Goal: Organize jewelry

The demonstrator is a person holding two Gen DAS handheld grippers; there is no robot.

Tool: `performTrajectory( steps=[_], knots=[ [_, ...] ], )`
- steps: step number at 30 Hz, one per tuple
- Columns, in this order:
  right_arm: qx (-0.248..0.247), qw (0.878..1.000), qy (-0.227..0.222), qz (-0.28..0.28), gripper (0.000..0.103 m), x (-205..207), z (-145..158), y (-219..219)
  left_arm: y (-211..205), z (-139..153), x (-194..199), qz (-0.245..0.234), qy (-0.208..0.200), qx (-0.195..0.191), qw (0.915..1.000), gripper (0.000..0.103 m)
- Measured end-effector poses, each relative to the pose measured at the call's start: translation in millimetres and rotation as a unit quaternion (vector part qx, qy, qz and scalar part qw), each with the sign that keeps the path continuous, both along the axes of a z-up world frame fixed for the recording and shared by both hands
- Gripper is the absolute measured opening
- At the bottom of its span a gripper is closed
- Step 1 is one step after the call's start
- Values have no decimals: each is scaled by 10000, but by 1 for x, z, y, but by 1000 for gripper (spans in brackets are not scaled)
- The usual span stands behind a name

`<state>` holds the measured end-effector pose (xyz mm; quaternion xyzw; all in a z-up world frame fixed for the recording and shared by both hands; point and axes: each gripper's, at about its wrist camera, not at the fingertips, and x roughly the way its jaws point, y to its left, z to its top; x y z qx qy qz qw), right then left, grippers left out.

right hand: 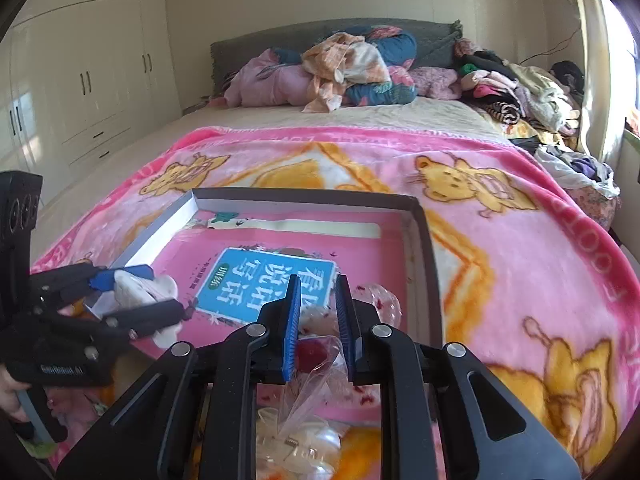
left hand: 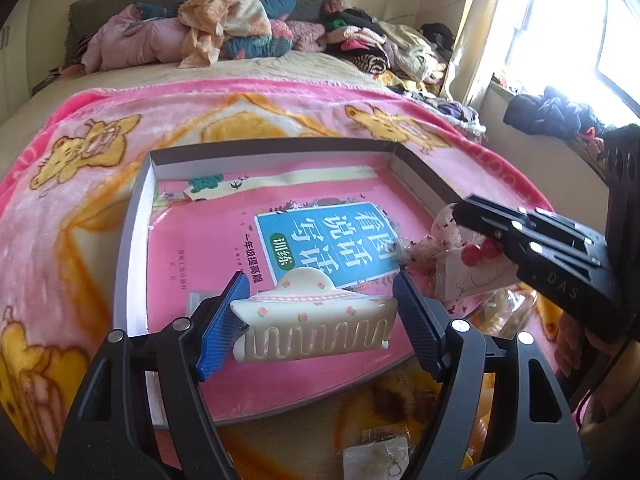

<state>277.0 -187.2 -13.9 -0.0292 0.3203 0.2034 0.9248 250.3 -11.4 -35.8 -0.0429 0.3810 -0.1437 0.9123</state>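
Hair claw: the cream hair claw [left hand: 314, 316] with small pink flowers sat between the blue pads of my left gripper [left hand: 320, 312], pinched end to end, held above the near part of the box.
Packet: my right gripper [right hand: 318, 320] had its pads pressed nearly together on a clear plastic packet [right hand: 316, 360] holding a red-bead hair piece, at the box's right near corner.
Step in hand: I judged both pieces were on their way into the box, neither yet released.
Next move: lower each piece onto the box floor, apart from each other, then spread the pads.
Box: the shallow grey-walled box [left hand: 132, 216] lay on the pink bear blanket [left hand: 80, 152]; inside it lay a pink workbook [left hand: 224, 236] with a blue title panel.
Outside box: more clear packets [left hand: 376, 456] lay on the blanket at the near edge; I could not tell their contents.
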Motion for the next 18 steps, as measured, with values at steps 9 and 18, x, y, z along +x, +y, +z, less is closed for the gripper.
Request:
performTrajectory(
  steps=[9,18],
  knots=[
    [170,9998,79,7,17,11,4,-1,-1,-4,6,-25,170,3,9999,65],
    [330,9993,-32,-193,40,-1,15,-20,2,-3,7,5,150,-13,9999,66]
  ],
)
